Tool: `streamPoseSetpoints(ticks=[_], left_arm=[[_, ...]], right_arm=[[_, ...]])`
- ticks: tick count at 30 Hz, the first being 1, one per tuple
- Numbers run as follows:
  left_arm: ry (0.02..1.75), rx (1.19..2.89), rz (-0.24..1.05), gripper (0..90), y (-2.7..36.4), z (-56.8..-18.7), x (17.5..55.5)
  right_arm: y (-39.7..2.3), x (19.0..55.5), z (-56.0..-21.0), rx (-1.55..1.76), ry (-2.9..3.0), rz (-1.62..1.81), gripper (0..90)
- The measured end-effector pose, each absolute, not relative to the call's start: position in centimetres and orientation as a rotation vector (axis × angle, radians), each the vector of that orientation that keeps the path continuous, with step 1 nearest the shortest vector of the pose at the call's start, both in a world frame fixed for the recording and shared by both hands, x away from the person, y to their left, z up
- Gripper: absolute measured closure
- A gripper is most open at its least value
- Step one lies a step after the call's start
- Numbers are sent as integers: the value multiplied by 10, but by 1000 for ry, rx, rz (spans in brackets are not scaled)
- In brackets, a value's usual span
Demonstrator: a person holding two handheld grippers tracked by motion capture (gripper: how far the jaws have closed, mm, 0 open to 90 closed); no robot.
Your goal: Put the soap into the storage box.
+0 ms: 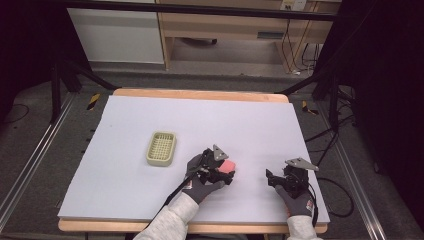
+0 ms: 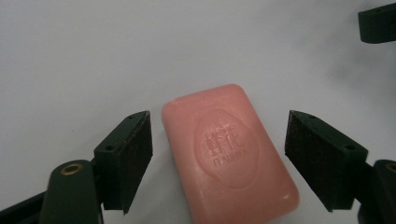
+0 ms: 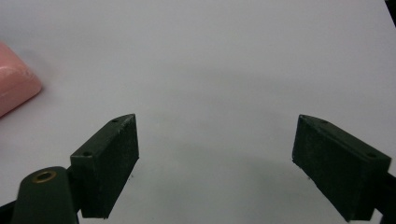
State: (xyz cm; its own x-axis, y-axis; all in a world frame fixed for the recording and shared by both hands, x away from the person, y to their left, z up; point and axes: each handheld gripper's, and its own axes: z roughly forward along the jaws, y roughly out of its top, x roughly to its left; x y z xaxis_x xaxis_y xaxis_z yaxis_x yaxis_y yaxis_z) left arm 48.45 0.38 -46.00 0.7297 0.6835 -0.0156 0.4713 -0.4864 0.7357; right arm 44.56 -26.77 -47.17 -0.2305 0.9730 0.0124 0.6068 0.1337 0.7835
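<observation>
A pink soap bar (image 2: 229, 154) with a stamped oval mark lies flat on the white table. My left gripper (image 2: 219, 140) is open with one jaw on each side of the bar, and neither pad touches it. In the high view the soap bar (image 1: 229, 165) sits just right of the table's middle, with the left gripper (image 1: 224, 174) over it. My right gripper (image 1: 270, 179) stands open and empty to the soap's right. From the right gripper (image 3: 215, 140) view, a corner of the soap bar (image 3: 14, 88) shows at the left edge.
A pale yellow-green slotted soap dish (image 1: 161, 148) rests on the white table sheet (image 1: 200, 120), left of the left hand. The tip of the right gripper's jaw (image 2: 378, 22) shows at the upper right of the left gripper view. Bare sheet lies behind both grippers.
</observation>
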Motion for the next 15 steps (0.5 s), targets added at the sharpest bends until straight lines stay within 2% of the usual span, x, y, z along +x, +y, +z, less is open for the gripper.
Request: streamPoseSetpoints(ticks=[15], left_arm=[[892,2216,340,257,-4,-471,489]], right_arm=[[-267,446,-472,1517,1904,925,148]])
